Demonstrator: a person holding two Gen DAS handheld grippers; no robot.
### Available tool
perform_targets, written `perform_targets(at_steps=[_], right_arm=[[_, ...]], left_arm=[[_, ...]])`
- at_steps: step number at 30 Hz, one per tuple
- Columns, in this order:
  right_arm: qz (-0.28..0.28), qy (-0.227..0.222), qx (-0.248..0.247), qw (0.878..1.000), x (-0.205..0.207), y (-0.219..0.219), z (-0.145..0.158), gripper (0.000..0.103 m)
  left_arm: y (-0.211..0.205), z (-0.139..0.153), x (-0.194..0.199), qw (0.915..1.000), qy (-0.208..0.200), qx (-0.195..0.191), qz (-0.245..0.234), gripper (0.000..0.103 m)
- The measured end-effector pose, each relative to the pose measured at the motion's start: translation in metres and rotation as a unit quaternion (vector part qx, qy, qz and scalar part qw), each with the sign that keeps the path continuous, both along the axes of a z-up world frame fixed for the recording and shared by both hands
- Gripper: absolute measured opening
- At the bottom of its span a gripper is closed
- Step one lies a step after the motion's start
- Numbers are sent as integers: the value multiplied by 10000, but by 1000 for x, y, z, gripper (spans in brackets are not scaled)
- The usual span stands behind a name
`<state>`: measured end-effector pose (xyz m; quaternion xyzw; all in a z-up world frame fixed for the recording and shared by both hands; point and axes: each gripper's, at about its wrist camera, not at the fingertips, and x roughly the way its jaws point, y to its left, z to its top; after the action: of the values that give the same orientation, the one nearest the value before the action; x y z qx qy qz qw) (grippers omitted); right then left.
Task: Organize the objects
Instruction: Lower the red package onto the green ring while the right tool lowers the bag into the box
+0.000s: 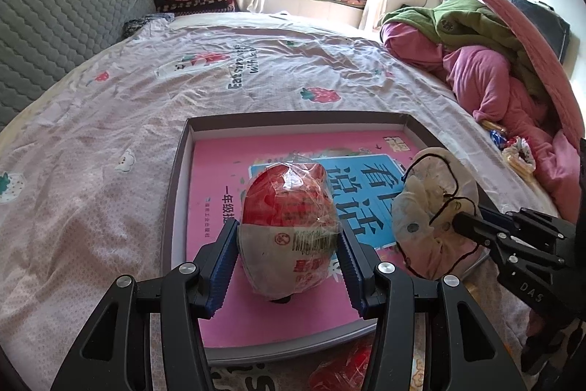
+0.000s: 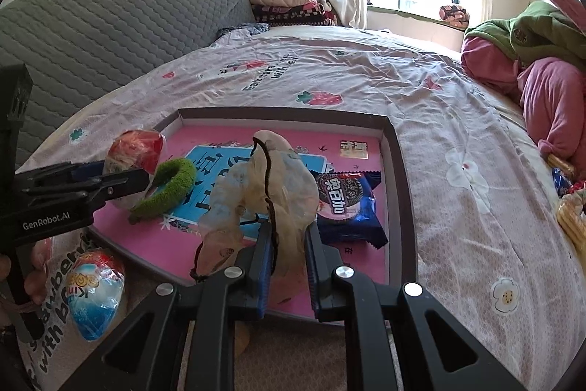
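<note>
My left gripper (image 1: 287, 233) is shut on a red and white egg-shaped toy (image 1: 289, 193) in clear wrap, low over the pink book (image 1: 216, 171) that lies in a shallow grey tray (image 1: 293, 118) on the bed. My right gripper (image 2: 287, 228) is shut on a cream drawstring pouch (image 2: 256, 182) with a dark cord, held above the tray's (image 2: 399, 171) near side. In the left wrist view the pouch (image 1: 436, 207) hangs right of the egg. Seen from the right wrist, the egg (image 2: 135, 145) is at the tray's left edge.
A green hair scrunchie (image 2: 172, 185) and a blue cookie packet (image 2: 344, 204) lie in the tray. A blue and white egg toy (image 2: 95, 292) rests on the bedsheet left of the tray. Piled pink and green clothes (image 1: 476, 61) and snack packets (image 1: 516, 152) crowd the bed's right side.
</note>
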<state>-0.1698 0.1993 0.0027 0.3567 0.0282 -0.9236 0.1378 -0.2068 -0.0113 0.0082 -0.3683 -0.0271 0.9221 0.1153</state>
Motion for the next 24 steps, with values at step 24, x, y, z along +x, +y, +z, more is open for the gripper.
perform_targets(at_steps=[24], right_arm=[[-191,357,-209,9990,10,15,17,48]], left_arm=[[-5,3,-1,9999,74,-10,101,60]])
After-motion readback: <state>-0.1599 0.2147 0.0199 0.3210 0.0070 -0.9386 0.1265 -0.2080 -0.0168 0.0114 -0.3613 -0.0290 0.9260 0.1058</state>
